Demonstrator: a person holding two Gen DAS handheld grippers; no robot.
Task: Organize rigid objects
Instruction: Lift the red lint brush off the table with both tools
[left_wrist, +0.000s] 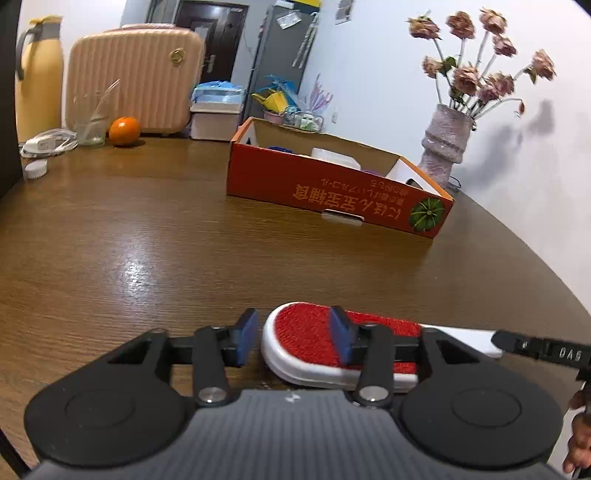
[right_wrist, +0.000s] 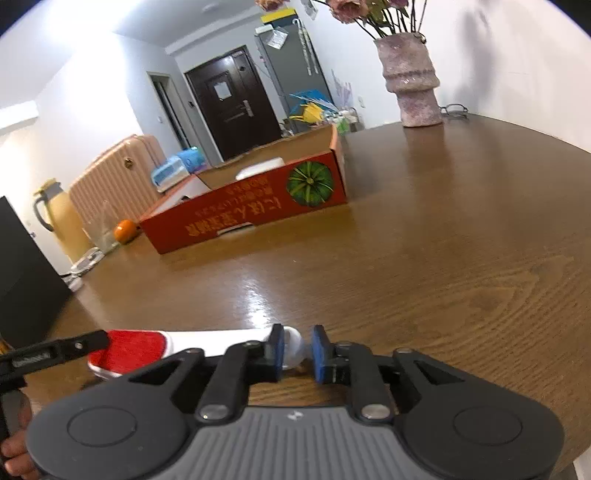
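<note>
Lint brush (left_wrist: 314, 339), red pad in a white frame, lies flat on the wooden table (left_wrist: 147, 229) near its front edge. Left gripper (left_wrist: 293, 338) hangs over the brush's rounded head with jaws half open; the right blue pad crosses above the red pad, neither pad pressing. Right gripper (right_wrist: 298, 352) sits at the white handle's tip, jaws narrow, tip between them, contact hard to call. Orange cardboard box (left_wrist: 332, 192) stands open farther back, well apart.
</note>
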